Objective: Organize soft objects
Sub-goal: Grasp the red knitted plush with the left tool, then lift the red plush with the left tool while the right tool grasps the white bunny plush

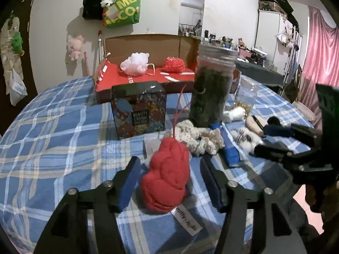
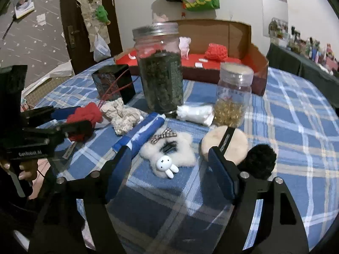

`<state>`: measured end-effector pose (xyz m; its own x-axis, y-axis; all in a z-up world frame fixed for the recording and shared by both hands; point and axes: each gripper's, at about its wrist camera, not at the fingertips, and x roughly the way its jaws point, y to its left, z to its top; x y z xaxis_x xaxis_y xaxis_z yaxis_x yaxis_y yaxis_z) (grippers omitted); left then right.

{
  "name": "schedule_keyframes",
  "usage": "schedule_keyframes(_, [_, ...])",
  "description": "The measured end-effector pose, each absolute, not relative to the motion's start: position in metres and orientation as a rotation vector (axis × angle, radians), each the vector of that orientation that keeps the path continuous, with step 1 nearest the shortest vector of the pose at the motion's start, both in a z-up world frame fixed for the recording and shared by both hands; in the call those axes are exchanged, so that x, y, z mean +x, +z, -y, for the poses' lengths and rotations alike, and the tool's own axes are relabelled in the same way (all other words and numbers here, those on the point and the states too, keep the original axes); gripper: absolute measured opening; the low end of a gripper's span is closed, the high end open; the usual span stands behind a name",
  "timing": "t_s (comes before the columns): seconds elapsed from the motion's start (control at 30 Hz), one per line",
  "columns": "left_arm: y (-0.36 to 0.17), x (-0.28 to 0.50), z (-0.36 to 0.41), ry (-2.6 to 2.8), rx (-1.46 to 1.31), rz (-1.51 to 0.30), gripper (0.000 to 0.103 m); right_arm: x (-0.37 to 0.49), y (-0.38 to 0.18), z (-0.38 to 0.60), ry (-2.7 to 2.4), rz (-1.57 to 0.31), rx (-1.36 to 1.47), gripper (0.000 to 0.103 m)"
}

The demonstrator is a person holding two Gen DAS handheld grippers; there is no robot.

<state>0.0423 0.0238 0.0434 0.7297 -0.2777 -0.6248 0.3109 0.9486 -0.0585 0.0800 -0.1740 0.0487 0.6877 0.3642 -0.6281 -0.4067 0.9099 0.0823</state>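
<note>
A red knitted soft toy (image 1: 166,174) with a white label lies on the blue plaid table between the open fingers of my left gripper (image 1: 169,169); it also shows in the right wrist view (image 2: 84,114). My right gripper (image 2: 169,158) is open around a white fluffy bunny piece (image 2: 169,154) with a bow. A beige scrunchie (image 1: 199,137), a beige powder puff (image 2: 224,144) and a black pom-pom (image 2: 260,160) lie nearby. A cardboard box with red lining (image 1: 148,76) at the back holds a white bath pouf (image 1: 135,63) and a red knitted ball (image 1: 174,64).
A tall glass jar of dark leaves (image 2: 161,72), a smaller jar of gold beads (image 2: 233,97), a patterned black box (image 1: 138,110), a blue folded item (image 2: 142,133) and a white roll (image 2: 195,112) stand on the table. Bags hang on the wall behind.
</note>
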Motion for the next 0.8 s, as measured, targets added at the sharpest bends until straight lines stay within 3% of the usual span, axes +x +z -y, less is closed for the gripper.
schedule_keyframes(0.2, [0.032, 0.043, -0.027, -0.308, 0.061, -0.707, 0.065, 0.085, 0.044, 0.166, 0.439, -0.699, -0.140, 0.073])
schedule_keyframes(0.3, [0.030, 0.046, -0.031, -0.296, 0.053, -0.716, 0.064, 0.089, 0.042, 0.160, 0.440, -0.706, -0.197, 0.061])
schedule_keyframes(0.8, [0.028, 0.050, -0.030, -0.292, 0.061, -0.708, 0.064, 0.101, 0.036, 0.152, 0.492, -0.802, -0.178, 0.061])
